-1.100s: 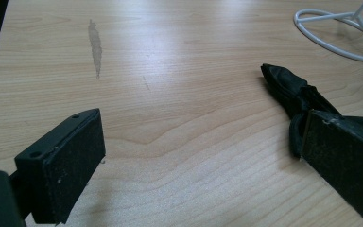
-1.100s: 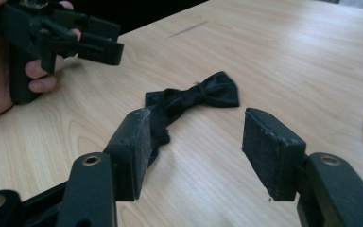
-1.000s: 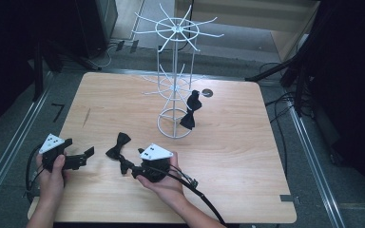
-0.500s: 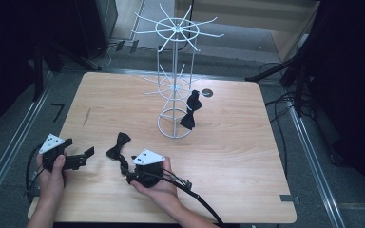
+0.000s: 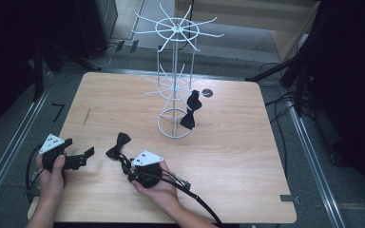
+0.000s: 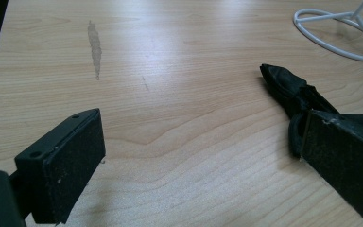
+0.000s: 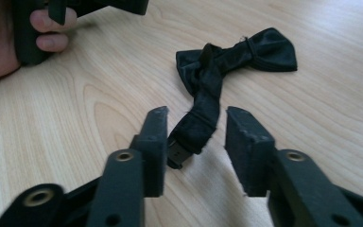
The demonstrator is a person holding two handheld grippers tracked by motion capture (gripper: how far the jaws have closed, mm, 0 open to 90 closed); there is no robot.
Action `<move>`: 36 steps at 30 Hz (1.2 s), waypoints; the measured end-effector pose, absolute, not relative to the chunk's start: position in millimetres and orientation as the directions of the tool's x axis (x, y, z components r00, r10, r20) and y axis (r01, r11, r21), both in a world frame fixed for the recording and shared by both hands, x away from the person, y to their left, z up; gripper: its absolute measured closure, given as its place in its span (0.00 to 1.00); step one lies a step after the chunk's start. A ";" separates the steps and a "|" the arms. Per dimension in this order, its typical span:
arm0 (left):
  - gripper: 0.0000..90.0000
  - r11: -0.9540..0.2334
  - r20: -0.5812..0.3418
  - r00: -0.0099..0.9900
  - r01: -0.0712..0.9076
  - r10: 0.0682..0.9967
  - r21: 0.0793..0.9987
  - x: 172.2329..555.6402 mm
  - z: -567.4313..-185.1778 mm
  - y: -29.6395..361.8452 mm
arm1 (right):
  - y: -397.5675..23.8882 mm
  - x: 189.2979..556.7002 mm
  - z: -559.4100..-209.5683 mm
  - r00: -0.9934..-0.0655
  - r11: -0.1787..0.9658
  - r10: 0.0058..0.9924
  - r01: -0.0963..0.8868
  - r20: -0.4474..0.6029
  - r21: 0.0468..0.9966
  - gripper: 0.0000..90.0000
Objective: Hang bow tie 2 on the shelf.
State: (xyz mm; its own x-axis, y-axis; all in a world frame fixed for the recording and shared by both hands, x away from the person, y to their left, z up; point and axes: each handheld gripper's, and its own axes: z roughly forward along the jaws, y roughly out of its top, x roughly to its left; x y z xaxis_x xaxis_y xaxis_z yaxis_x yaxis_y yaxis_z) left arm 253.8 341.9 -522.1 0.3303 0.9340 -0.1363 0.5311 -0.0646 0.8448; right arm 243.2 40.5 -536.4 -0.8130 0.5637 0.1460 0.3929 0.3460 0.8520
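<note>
Right gripper (image 7: 196,137) near the table's (image 5: 228,156) front edge, jaws just closing to a narrow gap around the strap end of the black bow tie (image 7: 236,59), pads not yet pressing. Bow tie flat on the wood toward the front-left corner. Left gripper (image 6: 203,156) beside it, jaws wide, nothing between them.

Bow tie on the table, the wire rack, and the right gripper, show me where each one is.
bow tie on the table (image 7: 236,59), right gripper view, on its knot.
wire rack (image 5: 175,71), high view, on its centre pole.
right gripper (image 7: 196,137), right gripper view, midway between its fingertips, either side of the strap.
</note>
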 end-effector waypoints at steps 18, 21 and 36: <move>0.02 -0.065 -0.136 0.331 0.531 0.934 0.845 253.7 -522.1 341.8 | 38.1 249.2 -536.9 -0.802 0.398 0.593 0.371 0.073 0.839 0.88; 0.02 -0.064 -0.137 0.331 0.531 0.934 0.845 253.8 -522.1 341.9 | 37.6 248.3 -536.3 -0.802 0.416 0.596 0.346 0.035 0.841 0.89; 0.02 -0.064 -0.138 0.330 0.532 0.934 0.844 254.0 -522.1 341.9 | 17.0 251.5 -515.9 -0.788 0.386 0.616 0.275 -0.024 0.880 0.89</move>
State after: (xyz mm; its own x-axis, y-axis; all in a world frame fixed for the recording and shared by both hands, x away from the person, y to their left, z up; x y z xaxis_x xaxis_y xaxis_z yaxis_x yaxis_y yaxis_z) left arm 254.0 341.9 -522.1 0.3305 0.9337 -0.1377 0.5321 -0.0638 0.8443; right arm 251.5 17.0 -515.9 -0.7877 0.6156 -0.0241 0.2751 0.3865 0.8803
